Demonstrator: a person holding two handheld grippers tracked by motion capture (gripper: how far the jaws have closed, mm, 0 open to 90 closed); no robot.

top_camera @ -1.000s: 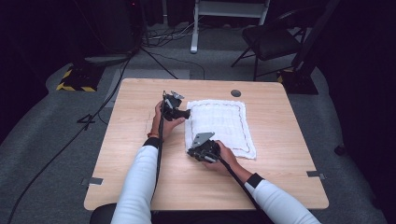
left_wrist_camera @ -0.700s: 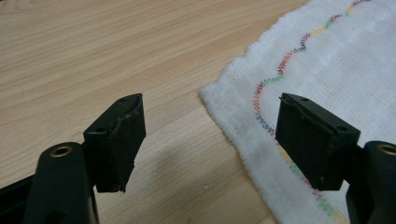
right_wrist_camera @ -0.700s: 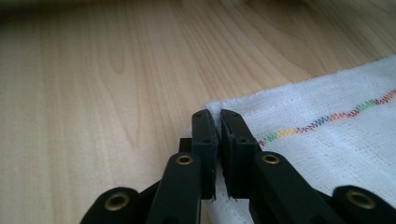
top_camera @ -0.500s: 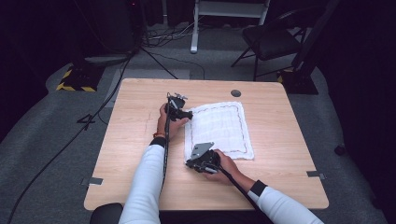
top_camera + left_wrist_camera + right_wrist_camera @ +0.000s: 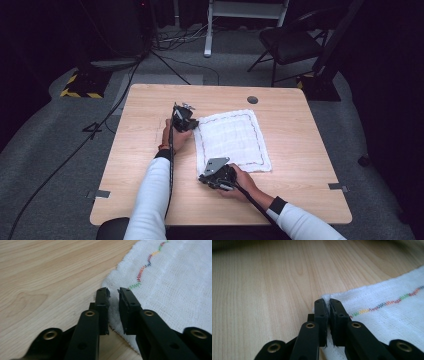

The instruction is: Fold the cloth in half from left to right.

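A white cloth [image 5: 232,141] with a coloured zigzag stitch line [image 5: 147,263] lies flat on the wooden bench [image 5: 130,165], a little to the right of the bench's middle. The left hand-held gripper [image 5: 113,293] sits at the cloth's far left corner; its jaws have just been closing and now pinch the edge of the cloth between them. The right hand-held gripper [image 5: 326,302] sits at the cloth's near left corner, its jaws pressed together on that corner's hem. A small dark round cap [image 5: 252,99] is set in the bench beyond the cloth's far edge.
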